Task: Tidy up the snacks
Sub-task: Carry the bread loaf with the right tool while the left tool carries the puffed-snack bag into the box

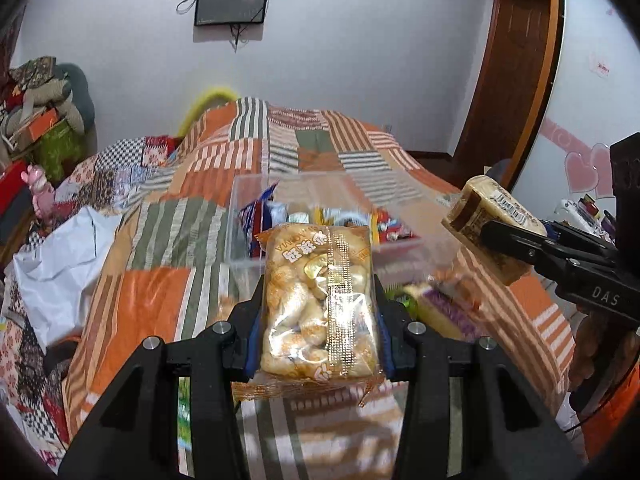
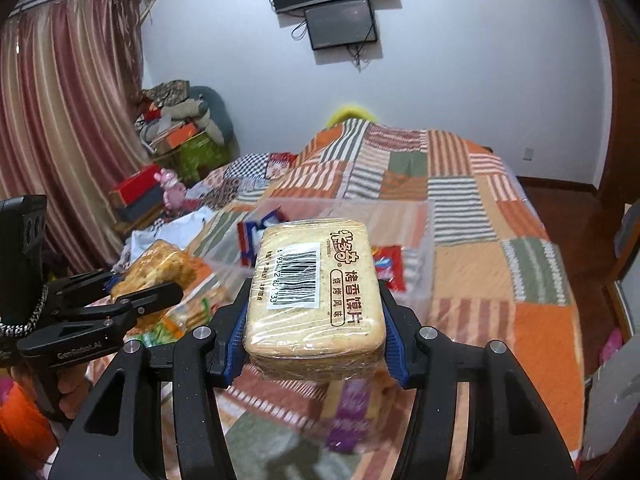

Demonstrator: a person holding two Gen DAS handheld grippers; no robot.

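My left gripper (image 1: 319,320) is shut on a clear bag of golden puffed snacks (image 1: 316,264) with orange edging, lifted above the bed. To its right, my right gripper (image 1: 508,228) carries a tan wrapped pack of baked slices (image 1: 480,204). In the right wrist view, that pack (image 2: 316,272) shows a barcode label and sits clamped between the blue pads of my right gripper (image 2: 316,304). The left gripper (image 2: 148,280) with its snack bag (image 2: 160,264) is at the left. Beyond both stands a clear plastic box (image 1: 240,240) (image 2: 420,272) holding several snack packets.
Loose snacks lie on the patchwork bedspread (image 1: 168,232) below the grippers, among them a purple-labelled pack (image 1: 444,308) (image 2: 352,412) and a green one (image 2: 192,312). A white bag (image 1: 60,256) lies at the left. Piled clutter (image 2: 180,120) fills the far left corner.
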